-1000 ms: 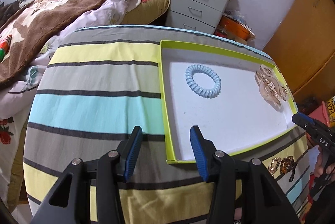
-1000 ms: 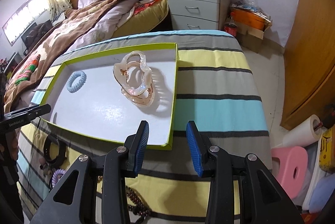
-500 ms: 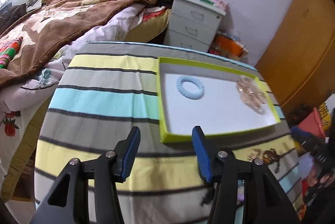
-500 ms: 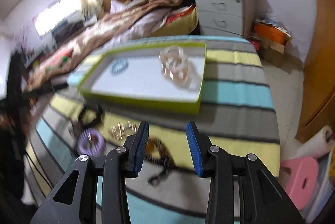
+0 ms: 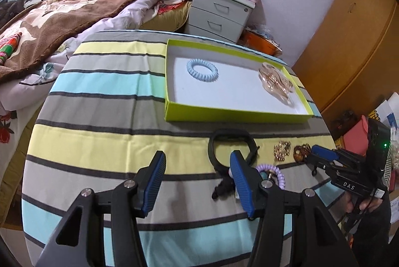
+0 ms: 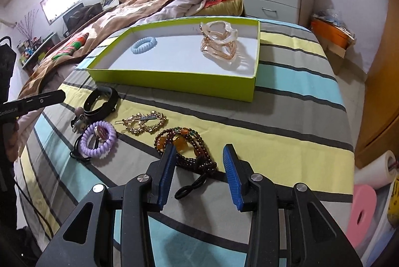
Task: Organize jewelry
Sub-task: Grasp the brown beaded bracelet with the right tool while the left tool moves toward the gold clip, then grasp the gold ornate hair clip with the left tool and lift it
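Grippers pulled back from green tray (image 6: 174, 77) | left gripper (image 5: 197, 179) jaws just widened, empty | right gripper (image 6: 199, 167) unclenched, empty, over bead bracelet (image 6: 184, 149) by table's near edge | blue coil tie (image 6: 144, 44), clear claw clip (image 6: 222, 42) sat in tray | next pick judged.

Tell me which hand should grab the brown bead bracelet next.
Right. The right tool hangs open directly over the bead bracelet; the left tool sits farther off, nearer the purple coil tie.
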A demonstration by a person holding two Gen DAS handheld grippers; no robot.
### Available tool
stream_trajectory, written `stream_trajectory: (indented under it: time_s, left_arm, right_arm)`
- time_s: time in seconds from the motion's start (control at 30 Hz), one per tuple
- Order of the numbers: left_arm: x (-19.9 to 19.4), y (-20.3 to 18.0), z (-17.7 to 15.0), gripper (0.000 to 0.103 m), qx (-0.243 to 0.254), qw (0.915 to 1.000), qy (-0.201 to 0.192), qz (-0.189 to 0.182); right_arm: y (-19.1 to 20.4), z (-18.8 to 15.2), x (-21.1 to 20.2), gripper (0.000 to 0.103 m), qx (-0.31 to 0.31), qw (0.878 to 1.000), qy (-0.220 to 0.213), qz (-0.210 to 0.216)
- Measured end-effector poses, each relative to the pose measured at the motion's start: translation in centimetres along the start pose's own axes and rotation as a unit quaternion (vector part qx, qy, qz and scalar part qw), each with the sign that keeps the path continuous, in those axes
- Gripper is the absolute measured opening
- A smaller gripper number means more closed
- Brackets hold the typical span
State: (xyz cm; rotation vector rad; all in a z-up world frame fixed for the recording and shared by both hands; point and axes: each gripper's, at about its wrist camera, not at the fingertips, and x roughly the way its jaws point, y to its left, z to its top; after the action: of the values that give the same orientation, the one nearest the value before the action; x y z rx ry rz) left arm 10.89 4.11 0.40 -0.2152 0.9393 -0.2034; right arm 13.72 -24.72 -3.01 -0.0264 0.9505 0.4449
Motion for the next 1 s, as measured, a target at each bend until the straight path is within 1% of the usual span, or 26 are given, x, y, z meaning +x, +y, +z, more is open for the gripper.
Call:
stream_trajectory:
  time_s: [0.1, 0.23, 0.27, 0.3, 0.33, 0.37, 0.4, 0.43, 0.67, 0.83, 1.0]
  left_arm:
    - [-0.2, -0.2, -0.4, 0.056, -0.003, 1.0, 0.0, 0.0]
    - [-0.6, -0.4, -0.7, 0.056, -0.003, 1.0, -0.003, 0.003]
    - [-0.6, -0.4, -0.7, 0.056, -0.004, 1.0, -0.004, 0.003]
    - [-0.7, -0.5, -0.7, 0.056, -0.003, 1.0, -0.005, 0.003]
    - [-0.8, -0.6, -0.8, 0.056, -0.002, 1.0, -0.005, 0.002]
    - [-0.9, -0.7, -0.7, 0.056, -0.001, 1.0, -0.006, 0.002]
    - [-0.9, -0.8, -0.8, 0.056, 0.001, 1.0, -0.006, 0.003]
    - [-1.0, -1.0, -0.9, 0.056, 0.002, 1.0, -0.005, 0.004]
    - [-1.2, -2.3, -1.1, 0.056, 0.017, 0.9998, -0.002, 0.002]
    - [-1.1, -3.7, -0.9, 0.056, 0.032, 0.9995, -0.002, -0.001]
    - [0.0, -6.3, -0.5, 0.056, 0.073, 0.9972, 0.011, -0.011]
  right_arm:
    - [0.3, -0.1, 0.1, 0.04, 0.001, 1.0, 0.0, -0.005]
    - [1.2, -0.1, 0.2, 0.04, -0.014, 0.999, 0.004, -0.03]
    - [1.6, -0.2, 0.2, 0.038, -0.022, 0.999, 0.004, -0.037]
    - [1.8, -0.3, 0.2, 0.035, -0.025, 0.999, 0.005, -0.038]
    - [2.0, -0.4, 0.1, 0.033, -0.026, 0.999, 0.006, -0.037]
    - [2.0, -0.5, 0.0, 0.028, -0.029, 0.999, 0.006, -0.038]
    - [2.1, -0.6, -0.1, 0.019, -0.03, 0.999, 0.006, -0.038]
    - [2.0, -0.8, -0.2, 0.018, -0.029, 0.999, 0.007, -0.037]
    - [1.6, -1.7, -1.2, 0.016, -0.011, 0.999, -0.011, -0.032]
    - [0.8, -2.2, -3.2, 0.016, 0.017, 0.999, -0.042, -0.022]
    - [0.0, -2.4, -4.9, 0.016, 0.042, 0.997, -0.068, -0.017]
